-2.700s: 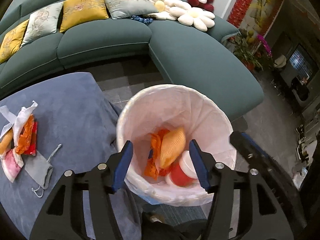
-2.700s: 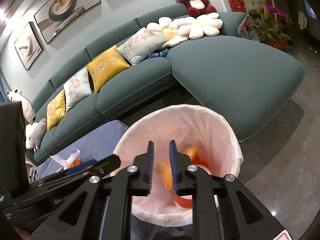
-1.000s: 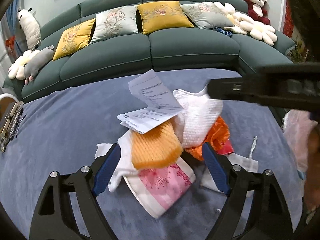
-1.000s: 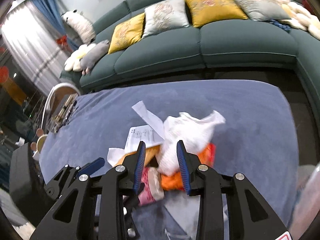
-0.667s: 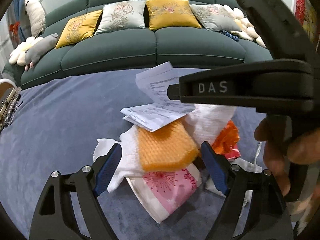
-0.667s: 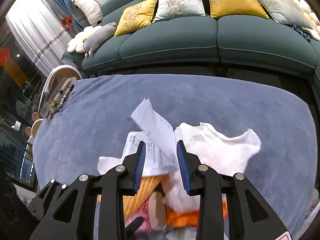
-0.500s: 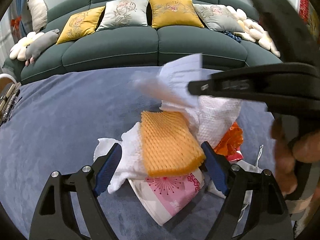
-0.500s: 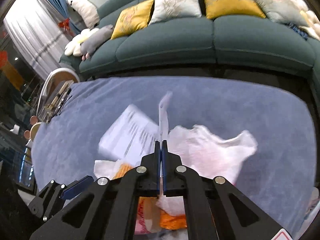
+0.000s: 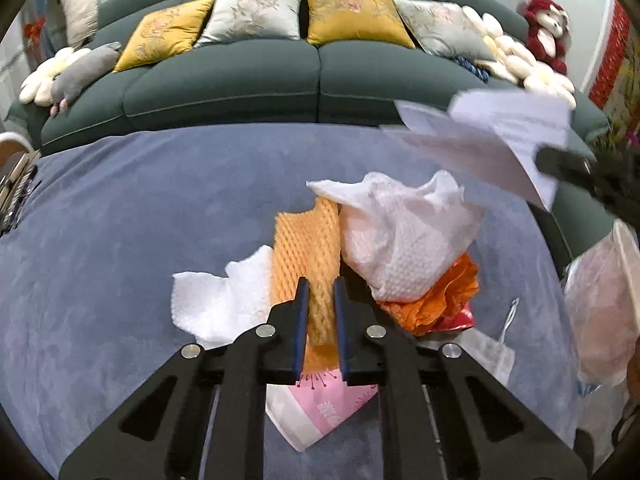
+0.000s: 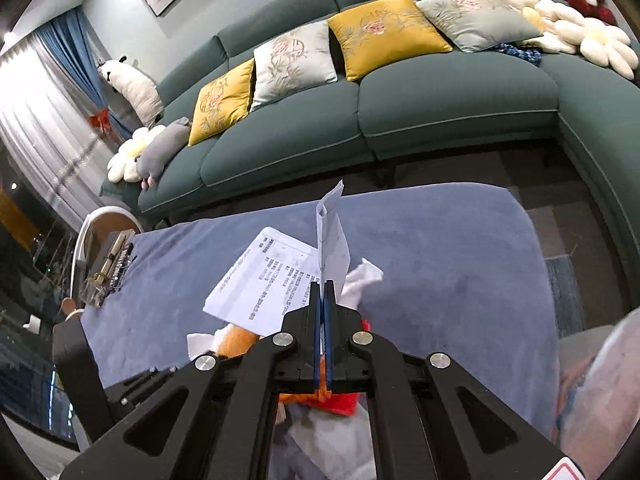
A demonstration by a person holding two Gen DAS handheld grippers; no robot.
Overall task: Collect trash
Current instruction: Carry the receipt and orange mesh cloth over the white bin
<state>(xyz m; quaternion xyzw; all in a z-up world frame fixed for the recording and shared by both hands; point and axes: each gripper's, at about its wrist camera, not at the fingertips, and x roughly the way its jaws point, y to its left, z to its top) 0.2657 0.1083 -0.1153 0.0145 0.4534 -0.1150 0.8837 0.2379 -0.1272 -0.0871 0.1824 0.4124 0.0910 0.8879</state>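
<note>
Both grippers are clamped on trash. Over the pile, the left gripper [image 9: 320, 292] has its blue pads pinched on the near end of the orange foam fruit net [image 9: 306, 248], which lies flat on the blue-grey cloth-covered table [image 9: 120, 220]. The right gripper [image 10: 324, 296] has its pads pressed tight together on the lower edge of the printed paper sheets [image 10: 264, 280], held lifted above the table; in the left view the same sheets [image 9: 492, 144] appear blurred at upper right.

Foam net is very light and springy: it compresses between the pads and should lift easily, though it may drag its neighbours. A pinch across its width, as now, looks sound. Paper is light and floppy; gripped at one edge it will flap, and a loose second sheet could slide out.

Left on the table are a crumpled white paper towel [image 9: 408, 236], a flatter white tissue [image 9: 224, 300], an orange wrapper [image 9: 436, 300] and a pink-printed packet [image 9: 324, 408]. At far right a white-lined shape is probably the trash bin [image 9: 600, 300], though it is too blurred to be sure.
</note>
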